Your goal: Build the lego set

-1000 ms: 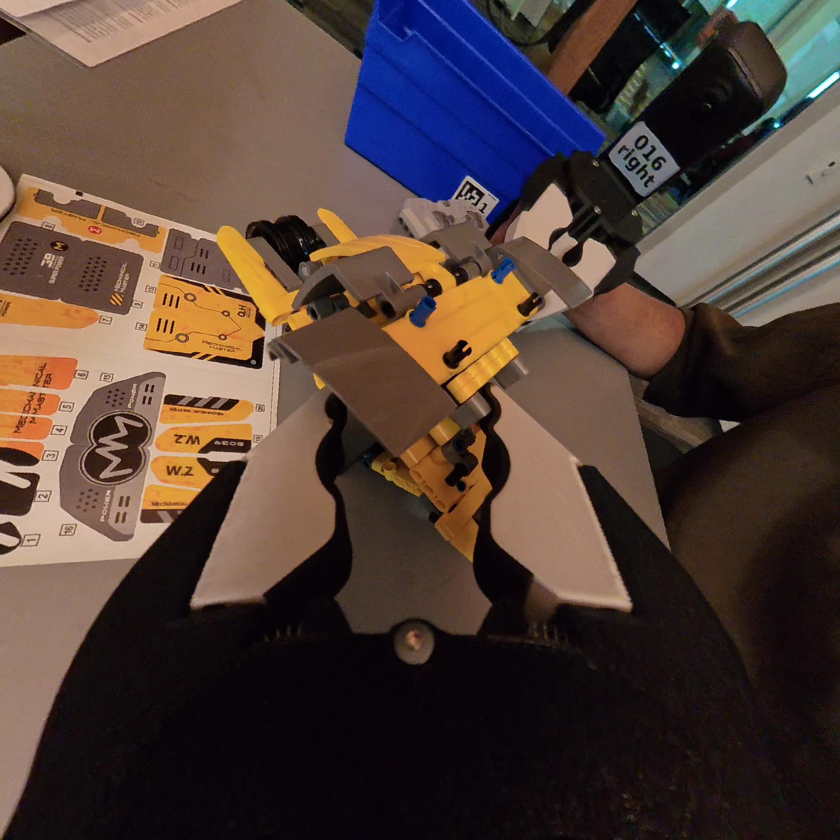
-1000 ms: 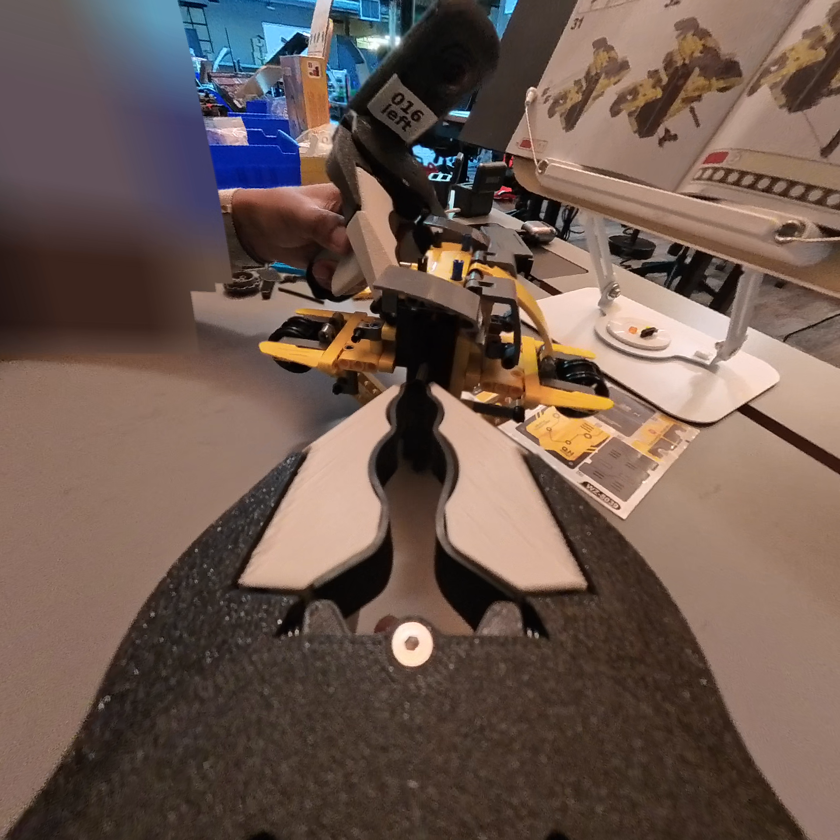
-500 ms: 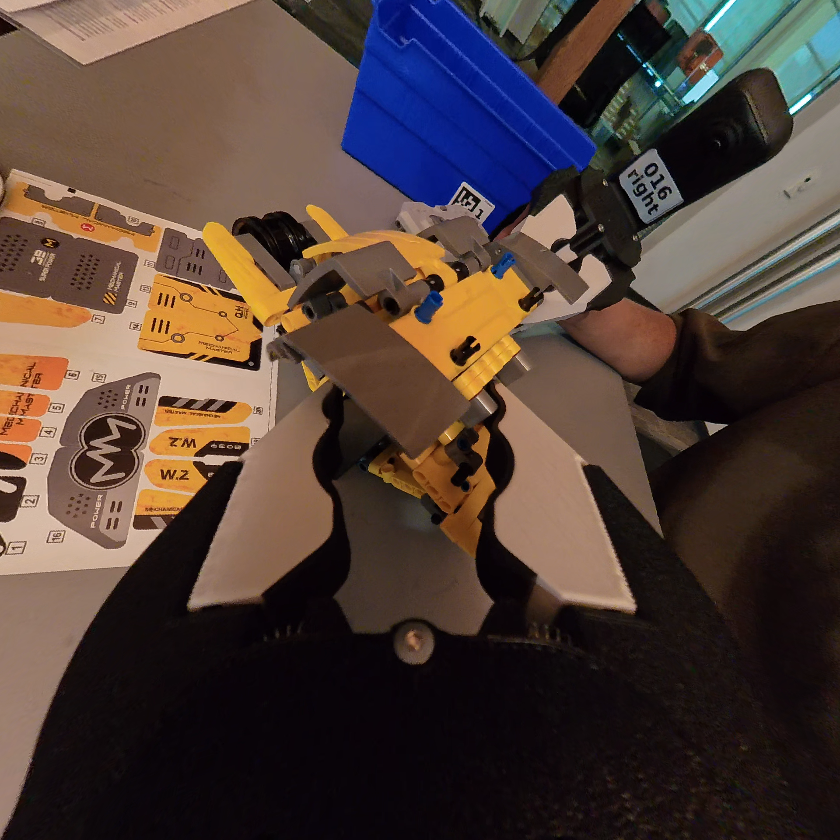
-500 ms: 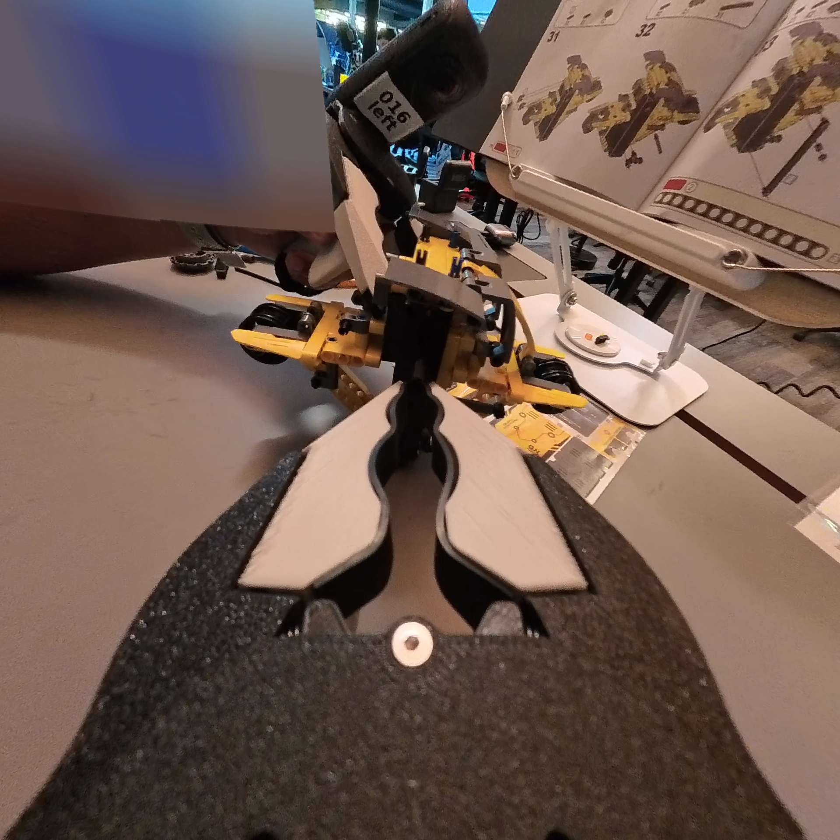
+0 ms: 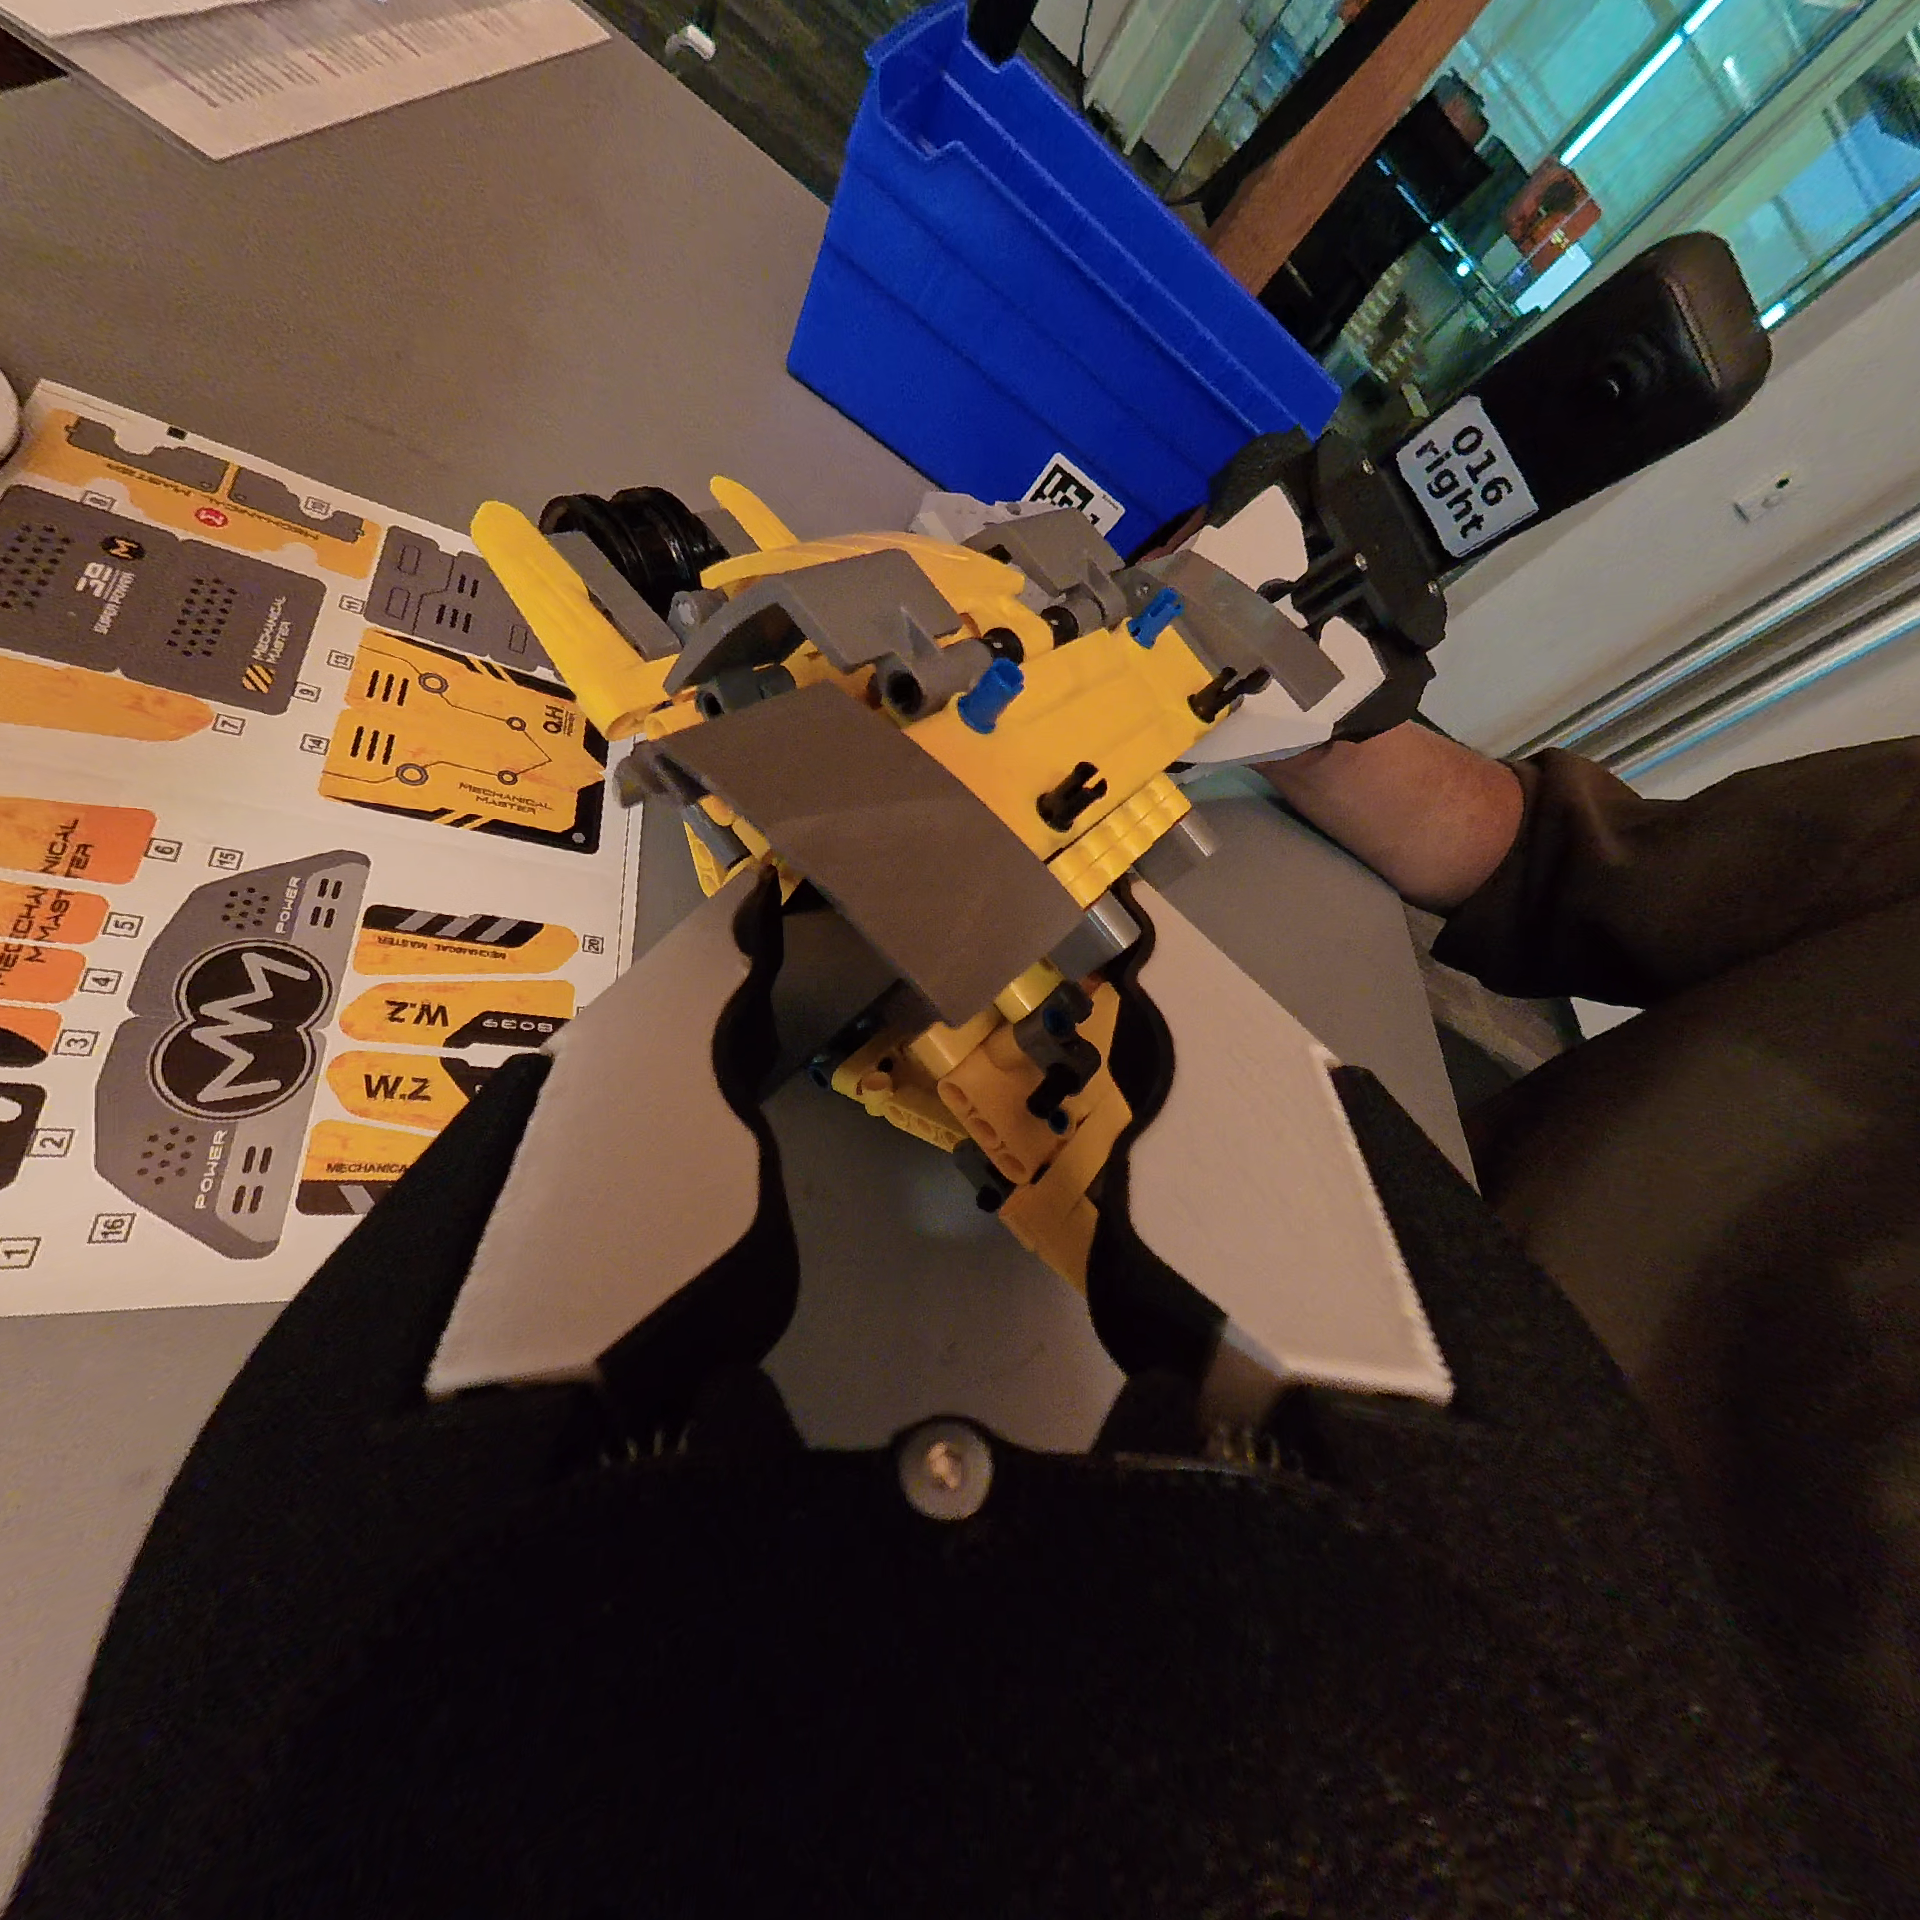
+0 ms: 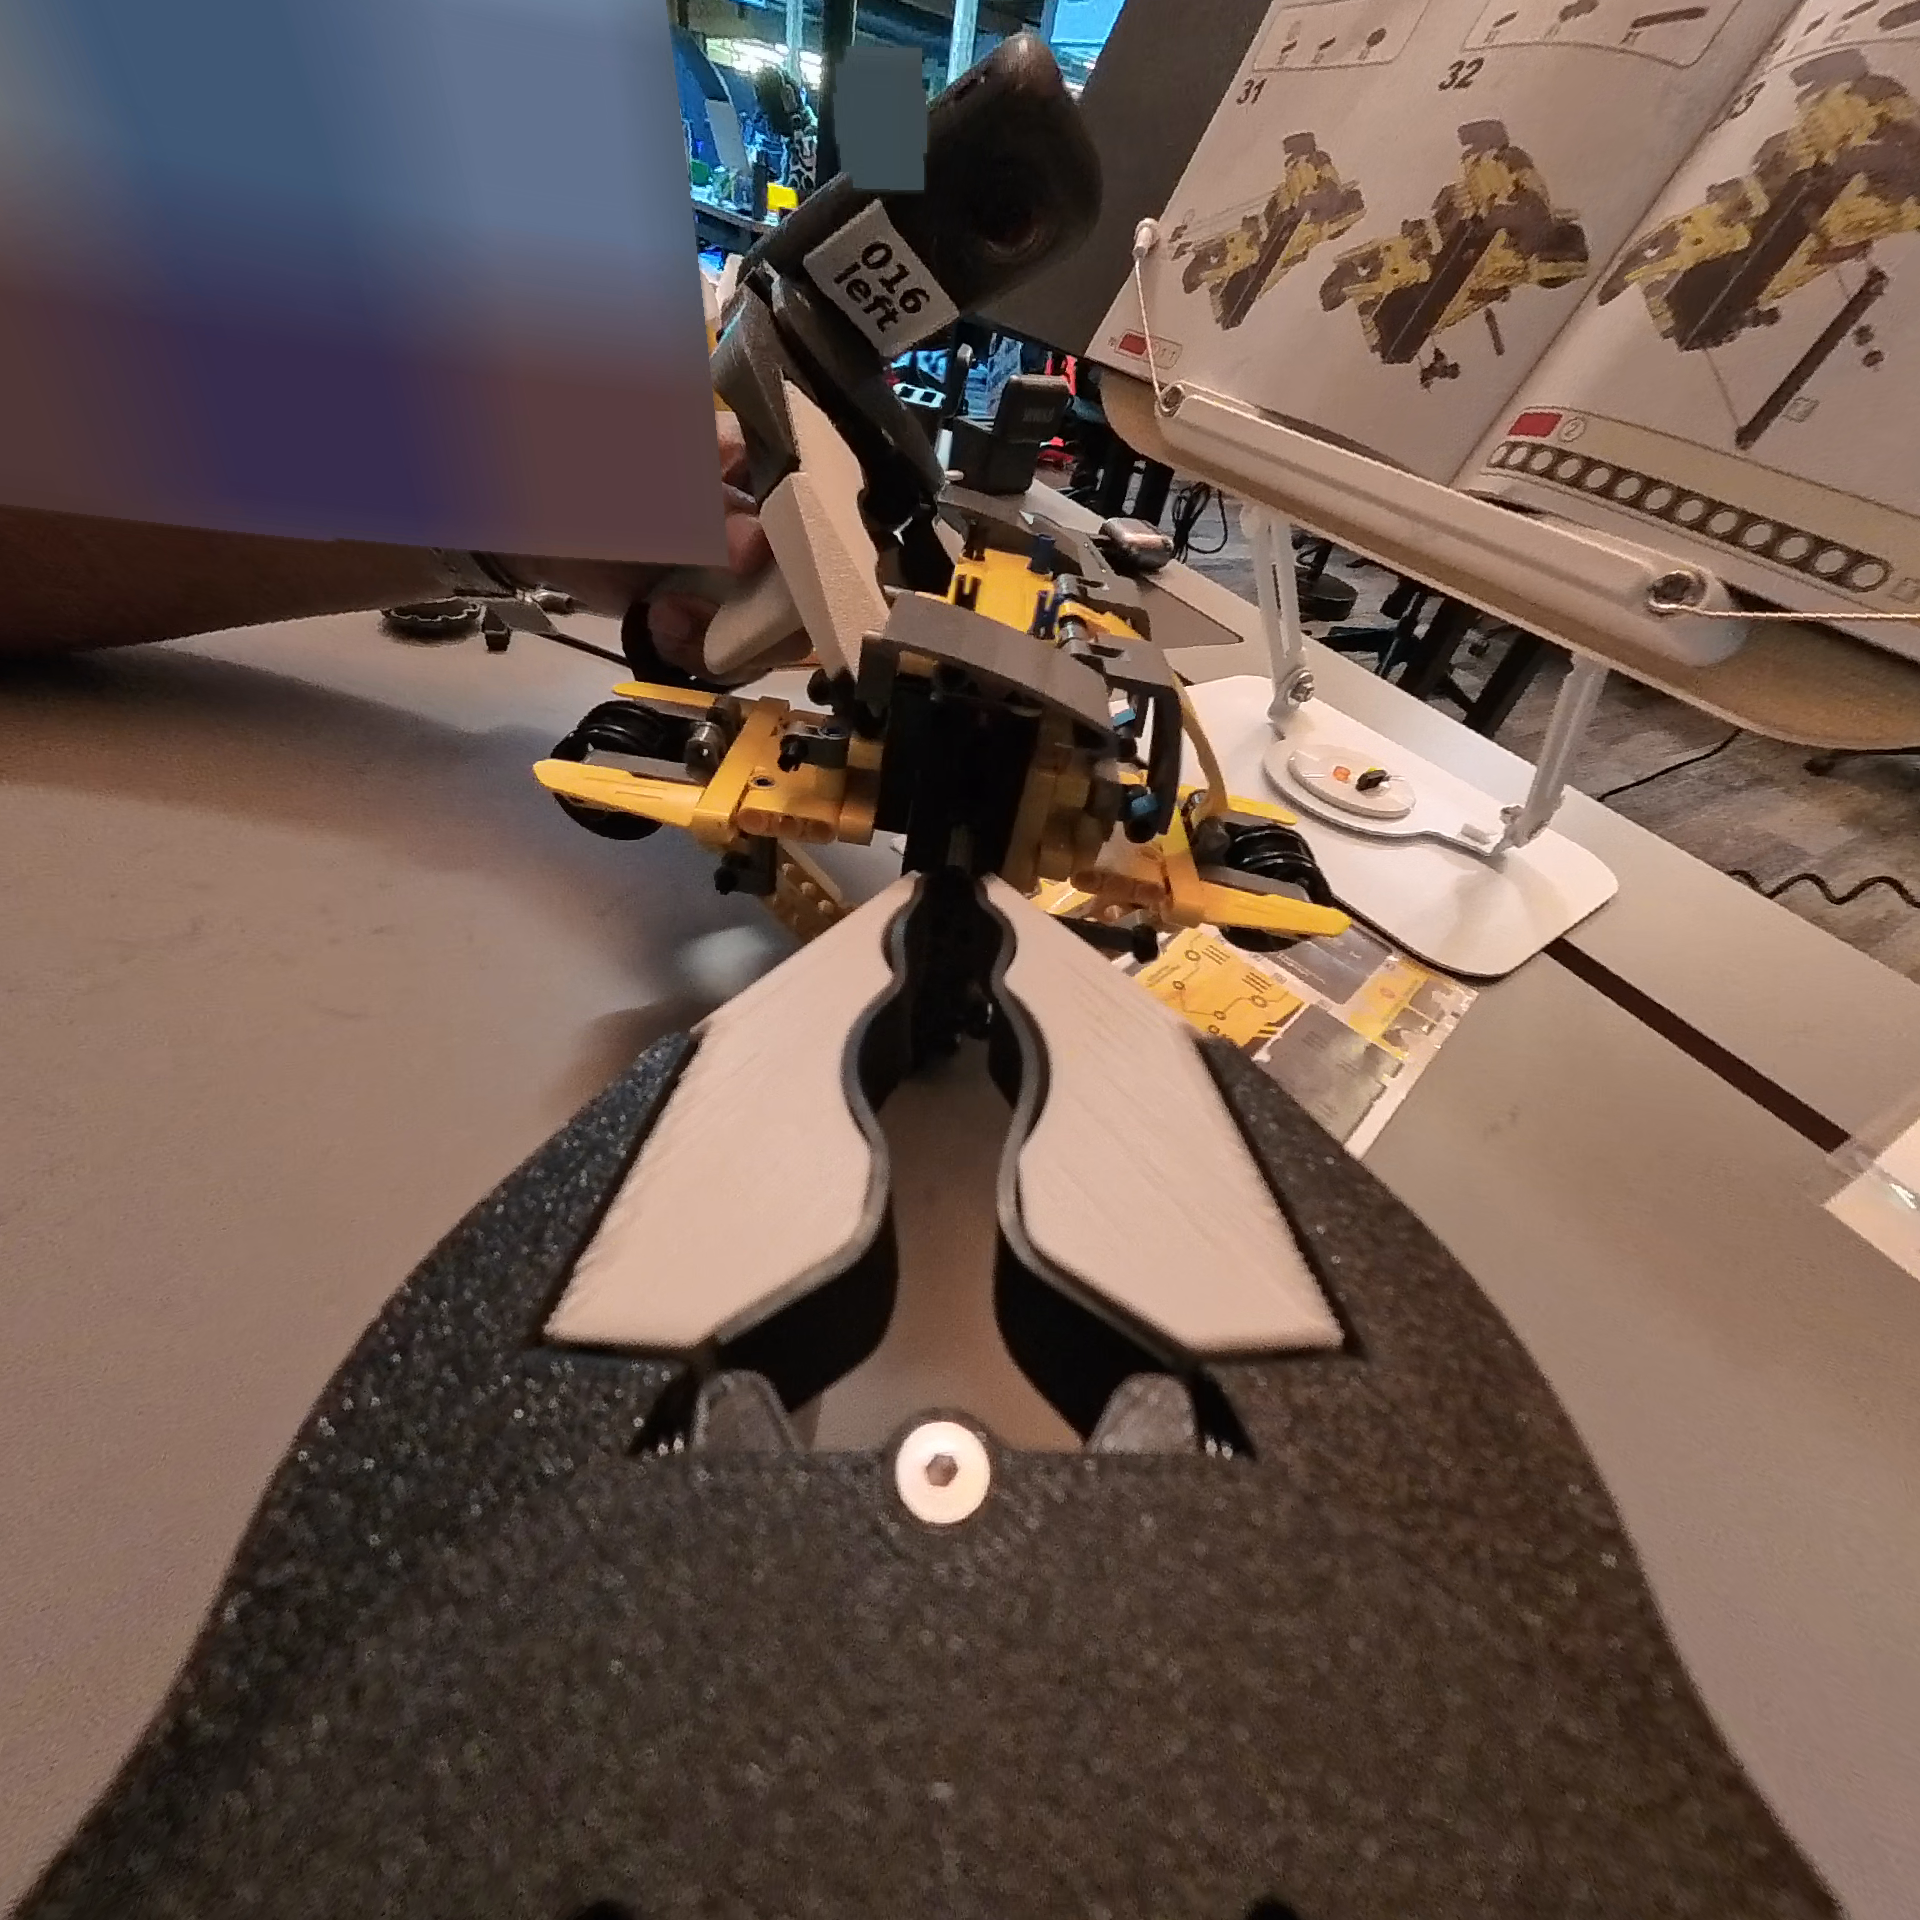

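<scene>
Model: yellow-grey brick vehicle [image 5: 935, 769] at centre, over the grey surface [image 5: 416, 260].
Left claw [image 5: 935, 935]: clamped on its rear.
Right claw [image 6: 951, 894]: clamped on its black end.
Sticker sheet [image 5: 260, 831]: 9 o'clock.
Blue bin [image 5: 1018, 312]: 1 o'clock.

A grey worktop [image 5: 395, 270] fills the upper left of the left wrist view, with glass windows [image 5: 1704, 114] and a brown wooden post [image 5: 1320, 135] at the upper right under cool strip lighting. Below them runs a pale wall [image 5: 1662, 613]. In the right wrist view, a dark seam [image 6: 1704, 1049] crosses the worktop at right, the floor [image 6: 1714, 790] beyond it is dim, and cluttered shelves [image 6: 769, 135] show at top centre.
</scene>
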The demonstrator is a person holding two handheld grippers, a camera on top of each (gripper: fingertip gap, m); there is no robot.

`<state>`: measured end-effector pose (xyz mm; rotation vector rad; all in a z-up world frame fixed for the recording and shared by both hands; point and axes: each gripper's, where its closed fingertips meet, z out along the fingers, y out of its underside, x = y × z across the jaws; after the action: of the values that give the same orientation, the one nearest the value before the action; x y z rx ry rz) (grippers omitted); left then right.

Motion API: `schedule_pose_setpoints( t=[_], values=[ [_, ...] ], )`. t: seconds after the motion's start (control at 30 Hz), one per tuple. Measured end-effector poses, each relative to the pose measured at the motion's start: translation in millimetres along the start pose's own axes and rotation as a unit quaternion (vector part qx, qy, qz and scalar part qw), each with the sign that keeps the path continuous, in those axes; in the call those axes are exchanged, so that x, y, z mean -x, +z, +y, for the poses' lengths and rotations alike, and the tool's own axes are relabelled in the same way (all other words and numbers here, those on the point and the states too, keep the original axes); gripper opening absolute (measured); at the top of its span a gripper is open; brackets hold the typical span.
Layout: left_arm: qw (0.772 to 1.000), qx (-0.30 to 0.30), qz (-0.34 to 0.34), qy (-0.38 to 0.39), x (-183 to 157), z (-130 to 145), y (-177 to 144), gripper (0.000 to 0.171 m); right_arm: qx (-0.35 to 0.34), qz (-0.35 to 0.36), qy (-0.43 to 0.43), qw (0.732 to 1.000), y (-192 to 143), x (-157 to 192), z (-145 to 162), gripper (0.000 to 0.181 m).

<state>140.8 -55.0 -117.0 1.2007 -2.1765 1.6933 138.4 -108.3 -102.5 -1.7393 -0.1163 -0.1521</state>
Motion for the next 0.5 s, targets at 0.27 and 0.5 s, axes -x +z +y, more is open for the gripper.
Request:
schedule_pose_setpoints(
  t=[0.27,0.5],
  values=[
    [1.000,-0.011,0.013,-0.017,1.2,-0.9,-1.6,0.057,-0.010,-0.009,0.027,1.000,2.6,-0.4,-3.1,0.006],
    [0.999,-0.017,0.021,-0.024,2.4,-1.3,-3.4,0.058,-0.024,-0.030,0.066,0.997,4.8,-1.9,-7.3,0.006]
  ],
)
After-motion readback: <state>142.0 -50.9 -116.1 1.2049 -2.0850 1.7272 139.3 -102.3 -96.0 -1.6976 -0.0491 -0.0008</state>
